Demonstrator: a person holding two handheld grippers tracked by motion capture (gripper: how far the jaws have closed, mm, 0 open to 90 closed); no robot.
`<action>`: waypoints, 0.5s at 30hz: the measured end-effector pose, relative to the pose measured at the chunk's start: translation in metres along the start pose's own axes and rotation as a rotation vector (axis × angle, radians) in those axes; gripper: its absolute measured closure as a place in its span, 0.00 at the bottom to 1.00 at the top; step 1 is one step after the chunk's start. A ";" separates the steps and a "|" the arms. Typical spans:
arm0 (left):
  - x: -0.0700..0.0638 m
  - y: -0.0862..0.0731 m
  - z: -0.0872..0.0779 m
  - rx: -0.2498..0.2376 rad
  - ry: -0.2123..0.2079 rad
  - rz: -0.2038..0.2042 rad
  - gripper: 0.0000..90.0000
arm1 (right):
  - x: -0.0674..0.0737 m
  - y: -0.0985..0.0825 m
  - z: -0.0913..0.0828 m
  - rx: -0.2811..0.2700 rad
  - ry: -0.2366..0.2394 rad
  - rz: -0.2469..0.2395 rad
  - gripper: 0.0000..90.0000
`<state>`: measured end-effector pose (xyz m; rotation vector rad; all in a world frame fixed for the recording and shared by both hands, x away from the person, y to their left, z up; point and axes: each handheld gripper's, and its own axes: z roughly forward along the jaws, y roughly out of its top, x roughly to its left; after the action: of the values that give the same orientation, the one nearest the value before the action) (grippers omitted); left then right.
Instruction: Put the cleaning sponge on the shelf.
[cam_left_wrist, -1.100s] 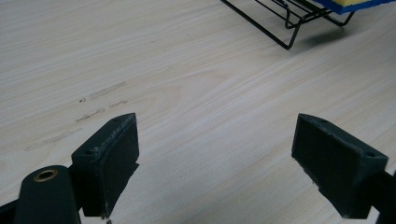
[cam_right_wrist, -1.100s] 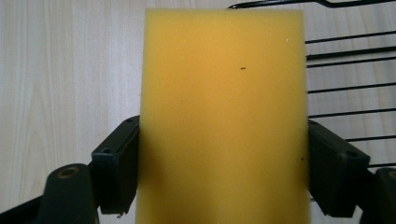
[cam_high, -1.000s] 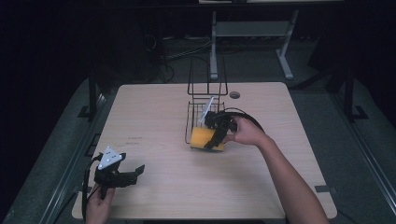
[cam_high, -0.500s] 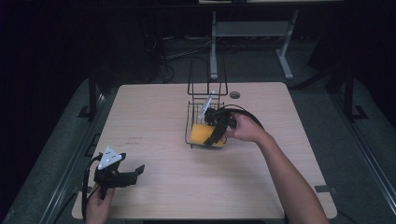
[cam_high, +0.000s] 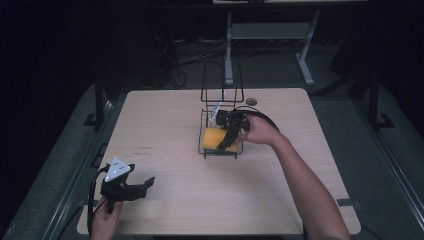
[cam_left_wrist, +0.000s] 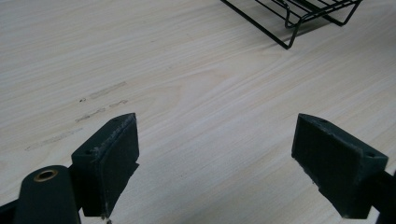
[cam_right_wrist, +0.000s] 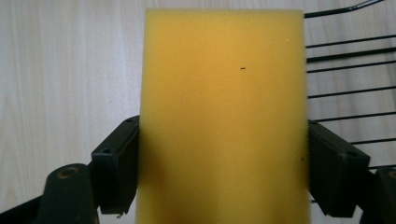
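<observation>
Sponge (cam_right_wrist: 223, 116) in R gripper (cam_right_wrist: 223, 172)

One yellow sponge (cam_high: 214, 138), one black wire rack (cam_high: 221, 92), one wooden table (cam_high: 165, 120), and two tools.

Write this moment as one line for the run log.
right gripper: shut on yellow sponge, over wire rack | left gripper: open, holding nothing, near table edge
</observation>
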<state>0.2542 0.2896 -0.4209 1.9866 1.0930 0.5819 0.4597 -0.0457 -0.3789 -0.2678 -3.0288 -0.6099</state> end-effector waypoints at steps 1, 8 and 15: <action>0.000 0.000 0.000 0.000 -0.001 -0.001 0.16 | -0.001 0.001 -0.001 0.004 0.002 -0.002 0.25; 0.001 0.000 0.000 0.001 -0.001 0.003 0.16 | -0.010 0.002 0.002 0.003 0.006 0.021 0.25; 0.000 0.000 0.000 -0.001 -0.004 0.001 0.16 | -0.018 -0.001 0.006 -0.005 0.014 0.041 0.25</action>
<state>0.2543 0.2892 -0.4212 1.9870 1.0887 0.5787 0.4768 -0.0475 -0.3866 -0.3229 -3.0008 -0.6134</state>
